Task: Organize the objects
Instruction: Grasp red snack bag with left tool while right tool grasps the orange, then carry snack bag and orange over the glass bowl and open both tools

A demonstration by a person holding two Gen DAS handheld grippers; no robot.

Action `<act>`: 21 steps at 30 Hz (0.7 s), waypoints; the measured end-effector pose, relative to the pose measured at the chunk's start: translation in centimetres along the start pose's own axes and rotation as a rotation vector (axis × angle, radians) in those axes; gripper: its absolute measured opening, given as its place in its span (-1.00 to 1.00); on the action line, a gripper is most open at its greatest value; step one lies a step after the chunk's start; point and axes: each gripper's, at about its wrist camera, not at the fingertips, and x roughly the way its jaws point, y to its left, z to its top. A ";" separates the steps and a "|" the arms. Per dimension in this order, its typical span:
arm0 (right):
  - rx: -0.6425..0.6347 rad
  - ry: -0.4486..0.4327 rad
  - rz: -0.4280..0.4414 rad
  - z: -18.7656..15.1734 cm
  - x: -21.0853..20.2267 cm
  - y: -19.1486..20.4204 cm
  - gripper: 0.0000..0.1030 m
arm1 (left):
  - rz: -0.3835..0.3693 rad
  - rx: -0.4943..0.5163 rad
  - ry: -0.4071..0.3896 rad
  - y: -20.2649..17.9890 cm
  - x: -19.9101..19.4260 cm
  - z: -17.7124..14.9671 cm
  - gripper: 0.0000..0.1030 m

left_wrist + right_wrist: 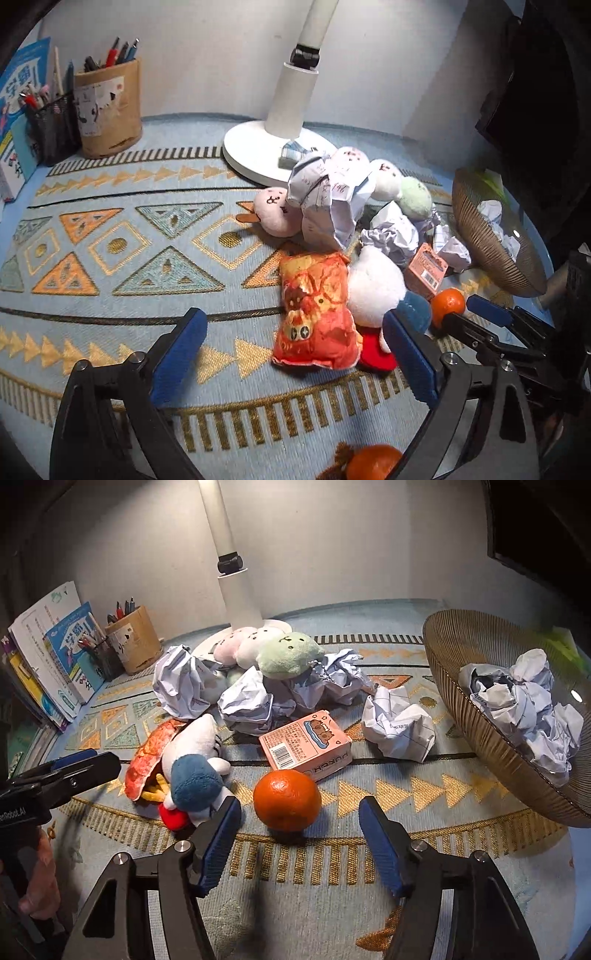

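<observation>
A pile of objects lies on the patterned cloth. My left gripper point(295, 354) is open and empty, with an orange plush snack bag point(317, 314) between and just beyond its fingers. My right gripper point(299, 834) is open and empty, with an orange tangerine point(287, 799) standing just ahead of its fingertips. A white-and-blue plush point(195, 768), a pink carton point(306, 747), crumpled paper balls point(397, 723) and round plush toys point(288, 655) lie behind. A ribbed bowl point(476, 716) at right holds crumpled paper. The right gripper shows in the left wrist view point(469, 314) next to the tangerine point(447, 303).
A white lamp base point(255, 147) stands at the back. A paper pen holder point(109, 110), a mesh pen cup point(55, 125) and books point(55, 657) stand at the back left. A second tangerine point(373, 461) lies near the front edge. The left gripper shows in the right wrist view point(70, 771).
</observation>
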 end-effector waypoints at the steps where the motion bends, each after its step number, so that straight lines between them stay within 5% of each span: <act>1: 0.002 0.008 0.003 0.0 0.3 -0.1 0.26 | -0.004 -0.002 0.024 0.1 0.8 0.1 0.75; 8: 0.004 0.031 0.030 0.0 1.4 -0.3 0.22 | -0.042 0.003 -0.010 -0.1 1.6 -0.3 0.13; 11: -0.026 0.035 0.021 -0.3 1.6 0.4 -0.23 | -0.093 0.000 -0.015 -0.1 1.6 -0.6 -0.35; 21: -0.001 -0.127 0.042 -0.8 -1.4 -0.4 -0.24 | -0.039 0.032 -0.141 -0.6 -0.6 -1.2 -0.46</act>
